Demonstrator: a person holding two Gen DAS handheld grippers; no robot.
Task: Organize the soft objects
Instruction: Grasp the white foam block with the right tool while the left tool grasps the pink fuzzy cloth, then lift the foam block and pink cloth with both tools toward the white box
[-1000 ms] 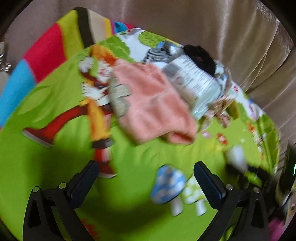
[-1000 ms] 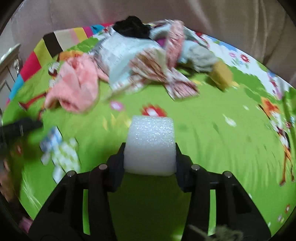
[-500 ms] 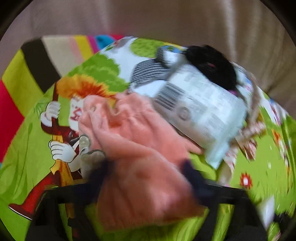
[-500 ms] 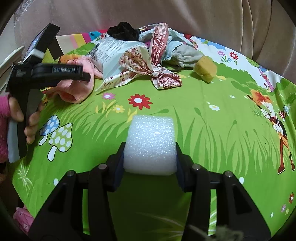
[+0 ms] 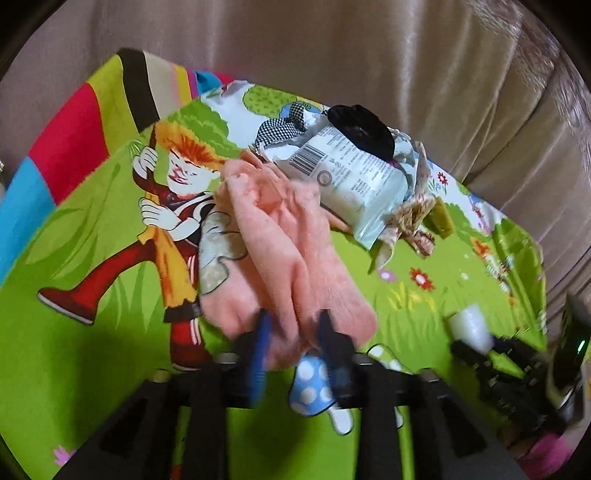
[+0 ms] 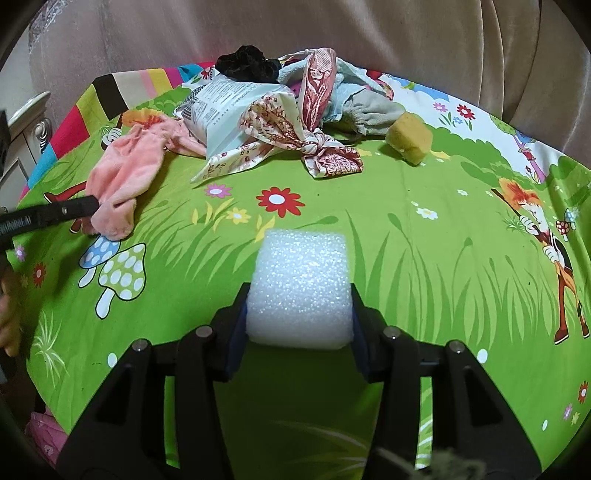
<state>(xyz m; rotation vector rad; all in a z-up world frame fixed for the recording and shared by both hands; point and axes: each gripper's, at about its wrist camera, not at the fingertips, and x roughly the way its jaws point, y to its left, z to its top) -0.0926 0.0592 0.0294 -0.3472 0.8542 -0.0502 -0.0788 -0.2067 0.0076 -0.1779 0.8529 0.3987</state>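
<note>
My left gripper [image 5: 293, 325] is shut on the near end of a pink fuzzy cloth [image 5: 280, 243] that lies on the green cartoon mat [image 5: 92, 332]. The right wrist view shows the same pink cloth [image 6: 125, 177] at the left with my left gripper's finger [image 6: 74, 208] on it. My right gripper [image 6: 299, 310] is shut on a white foam block [image 6: 301, 288] held just above the mat [image 6: 424, 277]. In the left wrist view the right gripper [image 5: 476, 347] and its foam block [image 5: 469, 326] show at the right.
A pile at the back holds a white printed plastic packet [image 6: 229, 107], a floral scarf [image 6: 295, 140], a black fabric piece [image 6: 247, 66], a light blue and grey cloth [image 6: 365, 107]. A yellow sponge [image 6: 410, 136] lies right of the pile. Beige sofa cushions [image 6: 258, 29] rise behind.
My left gripper moved forward to the pink cloth and closed on its near end. My right gripper still holds the foam block in much the same place.
</note>
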